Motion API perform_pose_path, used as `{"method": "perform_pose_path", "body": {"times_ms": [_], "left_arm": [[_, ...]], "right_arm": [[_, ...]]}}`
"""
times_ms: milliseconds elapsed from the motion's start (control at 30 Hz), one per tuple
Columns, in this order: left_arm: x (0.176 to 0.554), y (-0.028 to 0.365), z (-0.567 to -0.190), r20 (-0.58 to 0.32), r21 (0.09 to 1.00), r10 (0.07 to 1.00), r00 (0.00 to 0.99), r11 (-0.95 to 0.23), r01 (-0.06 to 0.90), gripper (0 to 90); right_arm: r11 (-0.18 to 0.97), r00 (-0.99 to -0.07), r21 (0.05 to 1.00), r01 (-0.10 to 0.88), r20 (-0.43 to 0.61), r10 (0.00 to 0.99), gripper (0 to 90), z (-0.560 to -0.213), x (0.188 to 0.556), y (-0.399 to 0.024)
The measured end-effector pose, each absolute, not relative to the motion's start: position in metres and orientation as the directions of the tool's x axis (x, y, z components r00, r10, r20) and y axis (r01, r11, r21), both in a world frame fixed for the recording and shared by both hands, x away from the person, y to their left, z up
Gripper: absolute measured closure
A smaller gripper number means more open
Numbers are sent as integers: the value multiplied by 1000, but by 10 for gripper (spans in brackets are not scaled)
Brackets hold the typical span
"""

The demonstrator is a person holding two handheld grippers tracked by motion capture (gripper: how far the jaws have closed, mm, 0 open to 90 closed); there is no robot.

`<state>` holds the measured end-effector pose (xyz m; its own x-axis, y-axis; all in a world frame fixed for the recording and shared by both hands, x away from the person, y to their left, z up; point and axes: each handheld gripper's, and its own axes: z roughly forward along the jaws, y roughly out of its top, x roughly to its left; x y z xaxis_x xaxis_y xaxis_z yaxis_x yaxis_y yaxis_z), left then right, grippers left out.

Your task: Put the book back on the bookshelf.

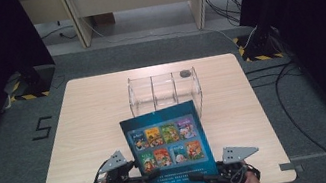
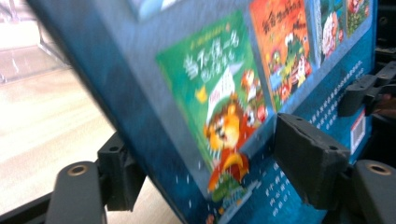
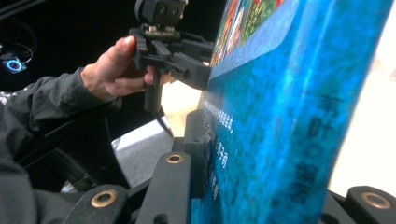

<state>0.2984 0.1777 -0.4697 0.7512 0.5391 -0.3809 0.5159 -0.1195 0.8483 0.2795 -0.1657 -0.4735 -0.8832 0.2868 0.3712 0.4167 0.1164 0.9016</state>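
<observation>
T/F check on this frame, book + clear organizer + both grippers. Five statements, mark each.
1. Both grippers grip the blue book. True: the left gripper clamps its left edge and the right gripper its lower right part.
2. The book stands inside the clear organizer. False: it is held in front of the organizer, on the person's side.
3. The organizer has three compartments. True: two dividers show in the high view.
4. The book's upward face is plain, with no pictures. False: it carries two rows of small cover pictures plus codes near the bottom edge.
5. A small dark object lies at the organizer's near left corner. False: it sits by the far right corner.
</observation>
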Motion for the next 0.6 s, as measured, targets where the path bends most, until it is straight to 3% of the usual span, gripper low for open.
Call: {"method": "perform_pose_path", "body": {"times_ms": [233, 367, 600], "left_arm": [[296, 171, -476, -387, 827, 517, 763, -172, 536, 259], [297, 167, -481, -376, 823, 522, 766, -191, 535, 261], [294, 167, -478, -365, 837, 527, 767, -174, 518, 287]], "right_arm": [[36, -884, 948, 316, 281, 373, 788, -462, 281, -175], [82, -888, 976, 201, 146, 436, 781, -455, 281, -176], [142, -910, 987, 80, 14, 415, 778, -454, 276, -175]]}}
